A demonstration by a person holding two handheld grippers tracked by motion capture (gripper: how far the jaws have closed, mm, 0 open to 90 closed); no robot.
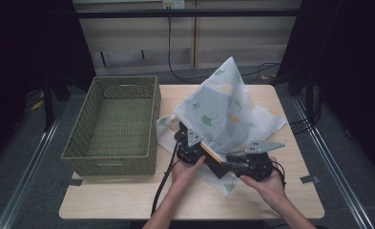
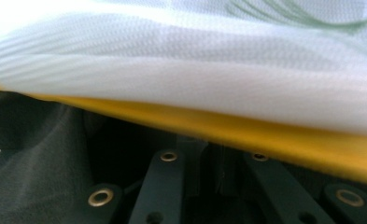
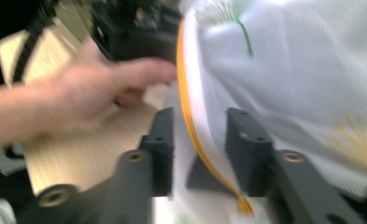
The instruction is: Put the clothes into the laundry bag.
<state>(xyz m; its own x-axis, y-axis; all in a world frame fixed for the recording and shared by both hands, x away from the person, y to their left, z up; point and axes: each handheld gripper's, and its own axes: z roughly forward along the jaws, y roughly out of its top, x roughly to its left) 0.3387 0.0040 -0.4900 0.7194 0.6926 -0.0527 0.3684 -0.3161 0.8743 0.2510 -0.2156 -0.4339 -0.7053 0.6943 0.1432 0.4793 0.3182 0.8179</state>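
Mesh cover point(image 1: 225, 102): white mesh printed with green and yellow leaves, yellow-orange binding along its rim; stands peaked like a tent on the right half of the surface point(image 1: 128, 198), its skirt spread flat around it on the wood.
Cover position: just right of the basket point(image 1: 113, 125), near edge towards the person, peak leaning to the far side.
Rim binding point(image 3: 187, 116): in the right gripper view the yellow band runs up between the two jaws and on towards the other hand.
Left claw point(image 1: 191, 143): at the cover's near left edge; clenched on the rim. In the left gripper view white mesh and the yellow band point(image 2: 246, 133) lie straight across, hard against the camera, and the jaw tips are hidden under the cloth.
Left hand point(image 1: 185, 171): wrapped round the gripper body from below; cable trails off towards the near edge of the surface.
Right claw point(image 1: 233, 162): at the cover's near edge, just right of the left claw; jaws released, standing apart either side of the binding, neither pad pressing it.
Right hand point(image 1: 266, 183): holds the gripper low, close to the wood.
Basket: green woven, rectangular, on the left half of the surface; nothing visible inside.
Blur: right gripper view is smeared, fine detail of the mesh unreadable there.
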